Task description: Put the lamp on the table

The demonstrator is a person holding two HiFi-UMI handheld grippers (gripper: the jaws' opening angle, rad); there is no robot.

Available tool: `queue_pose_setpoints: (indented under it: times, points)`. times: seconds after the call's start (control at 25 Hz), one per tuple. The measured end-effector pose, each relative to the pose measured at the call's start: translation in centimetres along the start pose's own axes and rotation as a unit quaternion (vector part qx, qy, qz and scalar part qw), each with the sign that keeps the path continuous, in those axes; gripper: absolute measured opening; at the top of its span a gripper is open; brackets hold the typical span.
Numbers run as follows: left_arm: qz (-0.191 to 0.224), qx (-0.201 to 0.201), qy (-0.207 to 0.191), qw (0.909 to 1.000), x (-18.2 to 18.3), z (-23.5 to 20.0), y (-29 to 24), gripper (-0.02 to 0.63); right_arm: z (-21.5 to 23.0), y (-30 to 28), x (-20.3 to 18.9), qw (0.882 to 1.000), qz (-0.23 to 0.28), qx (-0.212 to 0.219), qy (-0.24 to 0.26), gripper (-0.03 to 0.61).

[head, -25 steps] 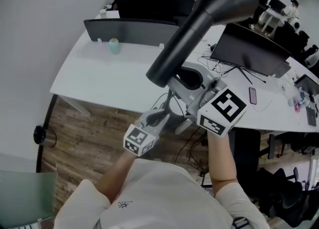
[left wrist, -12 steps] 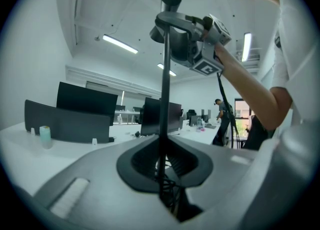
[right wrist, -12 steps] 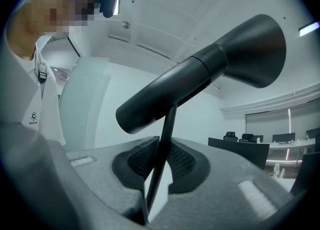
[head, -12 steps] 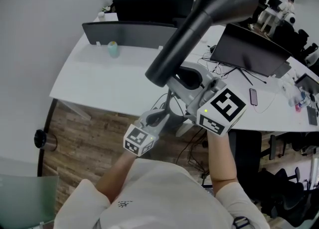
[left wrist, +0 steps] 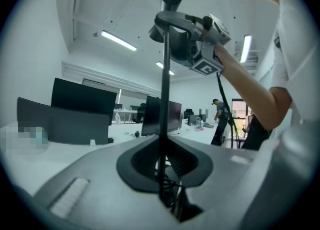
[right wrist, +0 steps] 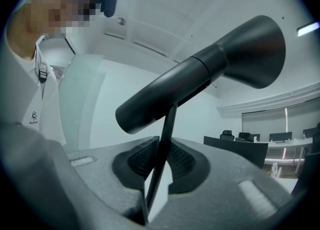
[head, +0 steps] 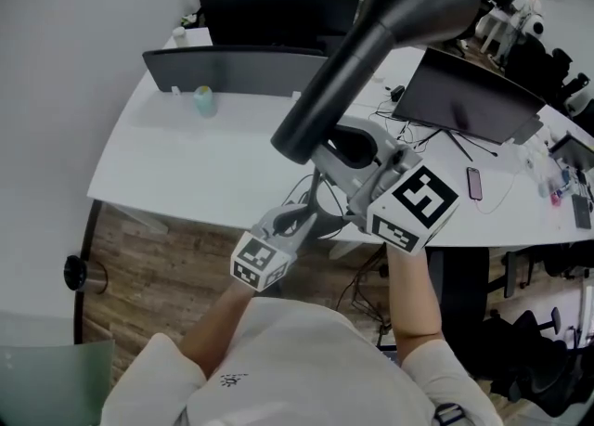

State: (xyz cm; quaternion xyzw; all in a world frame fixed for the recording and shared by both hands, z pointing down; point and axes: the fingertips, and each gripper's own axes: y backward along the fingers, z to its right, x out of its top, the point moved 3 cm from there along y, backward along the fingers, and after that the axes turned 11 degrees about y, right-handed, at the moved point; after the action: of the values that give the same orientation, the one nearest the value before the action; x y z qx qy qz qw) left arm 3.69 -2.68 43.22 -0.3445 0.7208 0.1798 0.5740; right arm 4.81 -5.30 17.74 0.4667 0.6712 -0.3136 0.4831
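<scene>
We carry the lamp [head: 376,44] in the air. Its black funnel-shaped head tilts up and away above the right claw [head: 327,162], and it is not yet on the table [head: 195,160]. Its thin stem [left wrist: 164,98] runs through both claws. The right claw is clamped on it just below the head. The left claw [head: 306,222], lower and nearer our body, is clamped on it further down. In the left gripper view the stem rises out of those jaws to the right claw above. We judge this two-point hold keeps the top-heavy head from swinging on so thin a rod. We cannot make out the lamp's base.

Ahead and to the left of the left claw the white table has a broad bare stretch. Beyond it stand a dark partition panel [head: 232,67] and a small pale-green bottle [head: 202,99]. Ahead and right of the right claw the top is crowded with a dark monitor [head: 473,99], loose cables [head: 408,122] and a phone [head: 473,183]. The table's near edge lies just ahead of the left claw, over the wood floor [head: 158,266]. The bare left part looks the safer landing place.
</scene>
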Motion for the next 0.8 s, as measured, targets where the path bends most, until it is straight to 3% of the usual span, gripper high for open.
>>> queue_pose_setpoints:
  times: [0.8]
  points:
    - [-0.023,-0.042,0.001,0.9988,4.0,-12.3,-4.6,0.041,8.9,-9.7,-3.9,0.999,-0.021,-0.044,-0.006,0.040]
